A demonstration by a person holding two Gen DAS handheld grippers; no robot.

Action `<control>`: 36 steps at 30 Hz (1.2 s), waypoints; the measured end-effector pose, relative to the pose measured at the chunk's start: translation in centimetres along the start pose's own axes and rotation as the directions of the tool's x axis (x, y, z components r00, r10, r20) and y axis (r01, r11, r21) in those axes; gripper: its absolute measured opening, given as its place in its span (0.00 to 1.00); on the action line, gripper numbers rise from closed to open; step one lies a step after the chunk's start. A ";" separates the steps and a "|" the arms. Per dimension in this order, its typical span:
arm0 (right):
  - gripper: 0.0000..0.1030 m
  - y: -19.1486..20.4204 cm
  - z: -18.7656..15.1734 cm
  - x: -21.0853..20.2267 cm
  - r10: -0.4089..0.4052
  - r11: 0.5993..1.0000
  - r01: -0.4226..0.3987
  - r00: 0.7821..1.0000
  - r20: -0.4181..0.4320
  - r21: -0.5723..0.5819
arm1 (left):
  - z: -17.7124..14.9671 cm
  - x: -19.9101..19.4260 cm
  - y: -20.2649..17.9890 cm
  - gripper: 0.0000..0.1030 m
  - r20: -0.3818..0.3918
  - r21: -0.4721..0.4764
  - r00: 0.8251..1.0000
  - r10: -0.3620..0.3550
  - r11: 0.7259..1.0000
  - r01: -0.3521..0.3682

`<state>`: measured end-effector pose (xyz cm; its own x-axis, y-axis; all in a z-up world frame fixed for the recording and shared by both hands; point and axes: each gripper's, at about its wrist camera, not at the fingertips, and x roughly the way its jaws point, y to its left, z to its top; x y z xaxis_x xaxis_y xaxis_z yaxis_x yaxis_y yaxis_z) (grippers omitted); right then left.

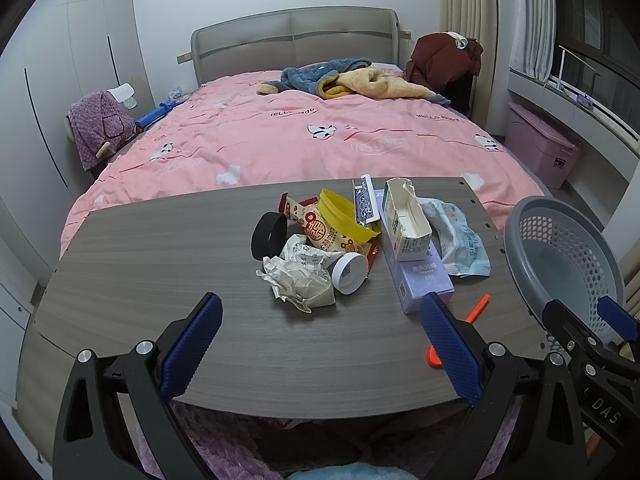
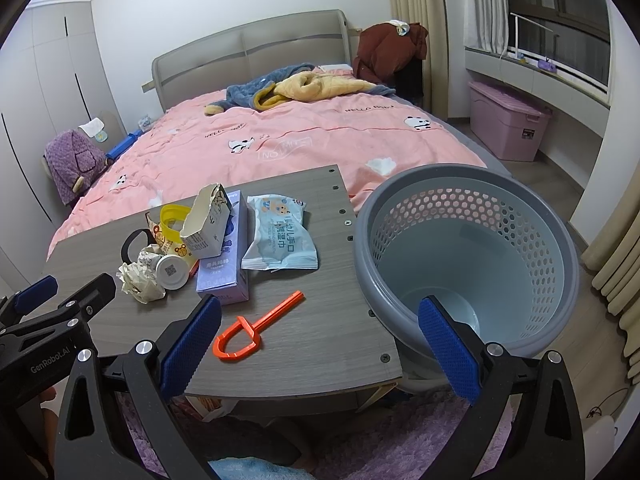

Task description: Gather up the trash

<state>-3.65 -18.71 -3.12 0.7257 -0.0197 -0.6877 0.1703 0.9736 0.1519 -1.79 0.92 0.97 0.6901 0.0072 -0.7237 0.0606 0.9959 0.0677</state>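
A pile of trash lies on the grey wooden table point(image 1: 160, 280): crumpled paper point(image 1: 300, 276), a white jar lid point(image 1: 349, 273), a black ring point(image 1: 269, 235), a snack wrapper point(image 1: 320, 232), a yellow tub point(image 1: 346, 216), a torn white carton point(image 1: 406, 220), a purple box point(image 1: 424, 280), a wet-wipe pack point(image 1: 460, 240) and an orange plastic piece point(image 2: 256, 328). A grey perforated bin point(image 2: 468, 260) stands right of the table. My left gripper point(image 1: 320, 344) is open and empty near the table's front edge. My right gripper point(image 2: 320, 348) is open and empty over the table's right corner.
A bed with a pink quilt point(image 1: 300, 140) and loose clothes point(image 1: 352, 80) lies behind the table. A pink storage box point(image 2: 508, 124) stands by the window wall. A purple rug point(image 2: 400, 440) covers the floor below.
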 end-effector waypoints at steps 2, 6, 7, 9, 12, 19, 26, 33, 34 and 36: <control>0.94 -0.1 0.1 -0.2 -0.001 1.000 0.001 1.000 0.001 0.000 | 0.0 0.0 0.0 0.92 0.000 -0.001 1.000 0.000 1.000 0.000; 0.94 -0.1 0.0 -0.2 -0.002 1.000 0.002 1.000 0.002 -0.001 | 0.0 0.0 0.0 0.92 0.001 0.000 1.000 0.000 1.000 0.000; 0.94 -0.1 0.0 -0.2 -0.001 1.000 0.001 1.000 0.002 -0.001 | 0.0 0.0 0.0 0.92 0.001 0.000 1.000 0.000 1.000 0.000; 0.94 -0.1 0.0 -0.3 -0.002 1.000 0.002 1.000 0.002 -0.001 | 0.0 -0.1 0.0 0.92 0.001 0.000 1.000 0.000 1.000 0.000; 0.94 -0.1 0.0 -0.2 -0.002 1.000 0.002 1.000 0.003 -0.002 | 0.0 -0.1 0.0 0.92 0.001 -0.001 1.000 0.001 1.000 -0.001; 0.94 -0.1 0.0 -0.2 -0.001 1.000 0.001 1.000 0.004 -0.002 | 0.0 -0.1 0.0 0.92 0.003 0.001 1.000 0.001 1.000 -0.001; 0.94 -0.1 0.0 -0.3 -0.002 1.000 0.002 1.000 0.006 -0.003 | 0.0 -0.1 0.0 0.92 0.003 -0.001 1.000 0.001 1.000 -0.001; 0.94 -0.1 0.0 -0.3 -0.002 1.000 0.002 1.000 0.005 -0.003 | -0.1 -0.1 -0.1 0.92 0.004 0.000 1.000 0.002 1.000 -0.002; 0.94 0.0 0.0 -0.2 -0.002 1.000 0.002 1.000 0.006 -0.004 | -0.1 -0.1 -0.1 0.92 0.004 0.000 1.000 0.002 1.000 -0.002; 0.94 0.0 0.0 -0.2 -0.002 1.000 0.002 1.000 0.006 -0.004 | -0.1 -0.1 -0.1 0.92 0.004 0.001 1.000 0.002 1.000 -0.002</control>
<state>-3.86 -18.74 -2.98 0.7294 -0.0227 -0.6837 0.1692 0.9744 0.1482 -1.92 0.84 0.99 0.6934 0.0088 -0.7205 0.0598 0.9958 0.0697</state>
